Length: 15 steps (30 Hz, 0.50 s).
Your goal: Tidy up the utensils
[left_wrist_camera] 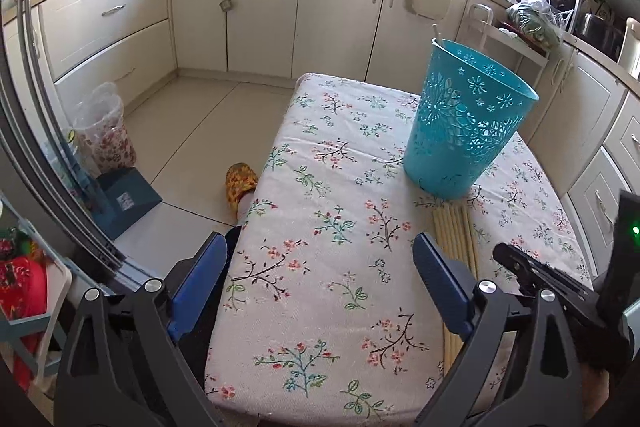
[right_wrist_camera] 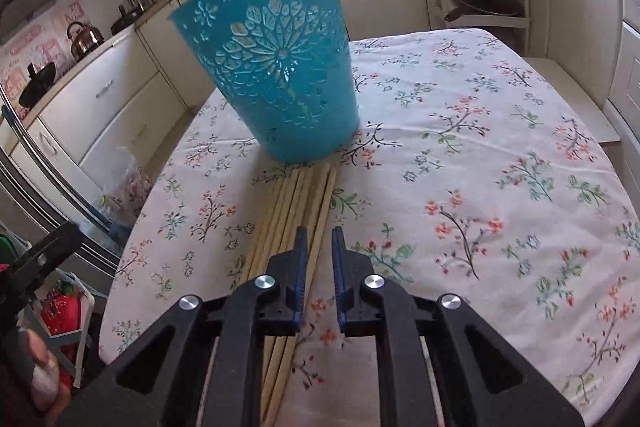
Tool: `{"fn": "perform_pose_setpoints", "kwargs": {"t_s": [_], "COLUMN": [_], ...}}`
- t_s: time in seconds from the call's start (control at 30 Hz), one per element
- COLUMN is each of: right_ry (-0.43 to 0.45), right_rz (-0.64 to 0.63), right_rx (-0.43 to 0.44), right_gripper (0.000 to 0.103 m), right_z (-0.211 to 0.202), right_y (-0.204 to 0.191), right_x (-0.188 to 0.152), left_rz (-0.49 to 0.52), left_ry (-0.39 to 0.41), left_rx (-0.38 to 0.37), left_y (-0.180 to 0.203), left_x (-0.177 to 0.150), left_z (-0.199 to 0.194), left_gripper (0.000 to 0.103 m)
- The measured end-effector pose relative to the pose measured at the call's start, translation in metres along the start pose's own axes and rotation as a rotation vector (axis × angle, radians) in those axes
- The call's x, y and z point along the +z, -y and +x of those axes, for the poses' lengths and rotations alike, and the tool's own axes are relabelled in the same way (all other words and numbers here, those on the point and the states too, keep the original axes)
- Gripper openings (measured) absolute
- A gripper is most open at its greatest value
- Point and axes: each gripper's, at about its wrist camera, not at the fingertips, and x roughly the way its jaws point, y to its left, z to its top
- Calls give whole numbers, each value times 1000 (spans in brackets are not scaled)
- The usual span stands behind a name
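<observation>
Left tongs (left_wrist_camera: 320, 279) gape wide and empty over the near worktop (left_wrist_camera: 332, 227) edge; right tongs (right_wrist_camera: 320, 247) stand nearly closed, gripping nothing, above pale wooden chopsticks (right_wrist_camera: 296, 211) lying bundled, tips toward a teal cut-out basket (right_wrist_camera: 276, 67). Floral cloth lies bare to the right. Cream cabinets (left_wrist_camera: 264, 11) ring the room.

**No legible writing in the kitchen**

Pink placards (right_wrist_camera: 30, 59) on the wall behind the stove carry markings too blurred to read. A pale label (left_wrist_camera: 126, 201) on a dark blue box (left_wrist_camera: 128, 199) on the floor is likewise illegible. The teal basket (right_wrist_camera: 276, 67) shows cut-out flower patterns only, no lettering.
</observation>
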Motion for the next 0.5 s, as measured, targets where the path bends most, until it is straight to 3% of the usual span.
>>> {"fn": "perform_pose_setpoints", "kwargs": {"t_s": [0.33,0.5], "right_ry": [-62,-100], "right_rz": [-76,-176], "right_rx": [-74,-90], "right_gripper": [10,8], "right_z": [27,26], "right_y": [-8,-10], "right_x": [-6,-3], "left_rz": [37,84], "left_ry": [-22,-79], "left_rx": [-5,-14], "left_y": [9,31], "left_x": [-1,1], "left_z": [6,30], "left_gripper": [91,92]}}
